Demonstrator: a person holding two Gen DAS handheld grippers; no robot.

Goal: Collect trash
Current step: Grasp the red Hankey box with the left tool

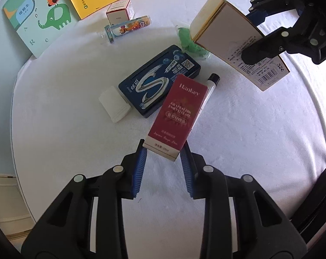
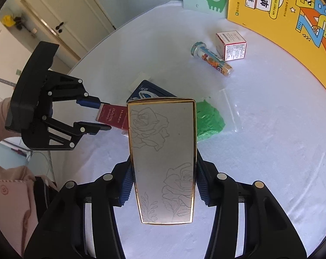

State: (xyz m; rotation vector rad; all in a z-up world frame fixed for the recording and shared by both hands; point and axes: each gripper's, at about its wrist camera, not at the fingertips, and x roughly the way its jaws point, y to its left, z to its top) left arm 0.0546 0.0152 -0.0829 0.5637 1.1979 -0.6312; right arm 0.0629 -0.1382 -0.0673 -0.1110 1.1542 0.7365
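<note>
Red carton (image 1: 175,116) clenched in left claw (image 1: 164,151); right claw (image 2: 163,185) grasps the rose-etched box (image 2: 163,159).

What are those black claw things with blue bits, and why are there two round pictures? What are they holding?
They are grabbing tools, one in each of a person's hands. Each carries a camera looking along its fingers, giving one round picture each. The left gripper pinches a red box. The right gripper pinches a silver box with roses. On the white table lie a blue gum tin, a green lump in a clear bag, a small tube, a little white box and two picture books.
</note>
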